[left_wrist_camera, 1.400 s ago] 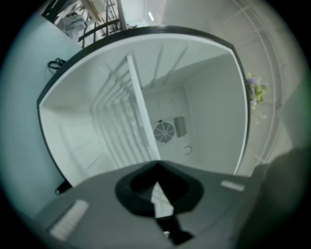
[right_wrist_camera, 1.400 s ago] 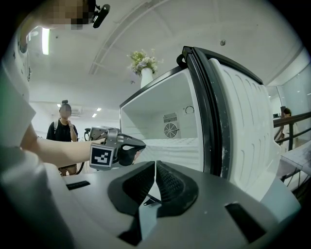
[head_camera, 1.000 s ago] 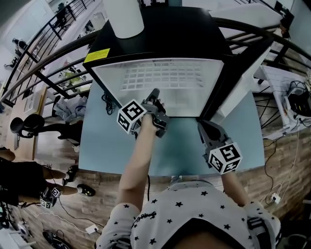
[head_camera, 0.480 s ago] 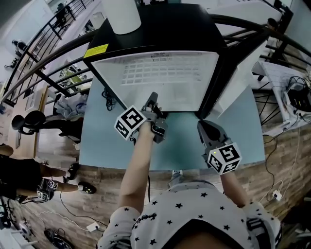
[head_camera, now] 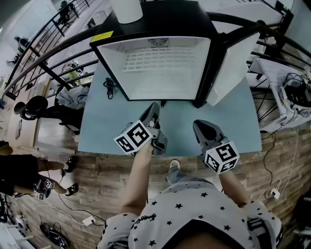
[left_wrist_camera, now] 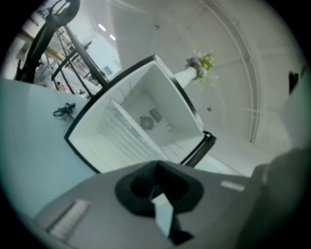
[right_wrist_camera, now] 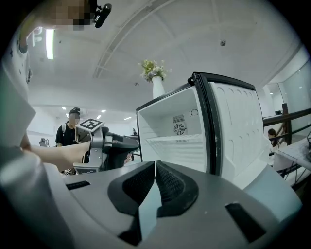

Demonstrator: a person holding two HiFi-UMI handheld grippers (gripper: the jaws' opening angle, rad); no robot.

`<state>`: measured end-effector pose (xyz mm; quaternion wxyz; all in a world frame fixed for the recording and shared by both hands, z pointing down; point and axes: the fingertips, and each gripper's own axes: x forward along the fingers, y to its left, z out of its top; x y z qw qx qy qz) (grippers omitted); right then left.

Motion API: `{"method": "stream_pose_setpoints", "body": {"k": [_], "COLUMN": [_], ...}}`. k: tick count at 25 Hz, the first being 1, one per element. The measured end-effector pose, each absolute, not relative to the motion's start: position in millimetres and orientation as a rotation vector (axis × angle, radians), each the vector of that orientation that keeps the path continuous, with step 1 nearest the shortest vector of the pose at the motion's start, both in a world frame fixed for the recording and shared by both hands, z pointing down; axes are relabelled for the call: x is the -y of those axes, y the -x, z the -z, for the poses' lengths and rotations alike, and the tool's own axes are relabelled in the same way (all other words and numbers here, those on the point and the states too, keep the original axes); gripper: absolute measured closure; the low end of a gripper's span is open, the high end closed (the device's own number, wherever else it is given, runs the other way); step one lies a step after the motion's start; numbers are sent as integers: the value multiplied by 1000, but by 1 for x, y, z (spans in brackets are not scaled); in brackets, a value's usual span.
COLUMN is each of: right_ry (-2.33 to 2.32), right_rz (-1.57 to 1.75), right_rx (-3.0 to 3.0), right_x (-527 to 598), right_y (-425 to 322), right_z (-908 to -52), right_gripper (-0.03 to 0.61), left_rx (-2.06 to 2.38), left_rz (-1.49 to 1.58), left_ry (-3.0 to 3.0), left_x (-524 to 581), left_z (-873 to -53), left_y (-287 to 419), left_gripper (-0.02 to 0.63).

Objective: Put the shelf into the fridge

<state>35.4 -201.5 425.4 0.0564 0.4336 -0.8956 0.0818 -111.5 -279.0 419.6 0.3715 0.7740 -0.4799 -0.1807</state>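
Both jaw pairs clenched empty, left gripper point(head_camera: 155, 105) and right gripper point(head_camera: 196, 124); fridge point(head_camera: 170, 19) top's yellow label point(head_camera: 102, 36) illegible.

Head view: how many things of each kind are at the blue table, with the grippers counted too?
Fridge: 1
Wire shelf: 1
Vase: 1
Cable: 1
Grippers: 2 (left gripper, right gripper)
Total: 6

Left tool point(head_camera: 154, 109) and right tool point(head_camera: 200, 129) — both empty, jaws together, pointing forward.
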Motion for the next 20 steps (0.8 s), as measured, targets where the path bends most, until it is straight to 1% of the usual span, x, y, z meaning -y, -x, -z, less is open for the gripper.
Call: {"method": "stream_pose_setpoints", "body": {"k": [7, 11, 20], "right_ry": [-1292, -1286, -1191], "right_rz": [-276, -316, -294], "right_rx": [2730, 2756, 2815], "right_x": [152, 130, 70], "right_y": [-39, -35, -20], "right_z": [-431, -431, -430], "right_gripper": [554, 554, 554], "left_rx": [1396, 1408, 1484], "left_rz": [339, 330, 232], "left_ry": [-2118, -2098, -2135], "left_x": [199, 153, 68], "left_z": [-421, -431, -446], "left_y": [106, 105, 96], "left_gripper": [611, 611, 611]}}
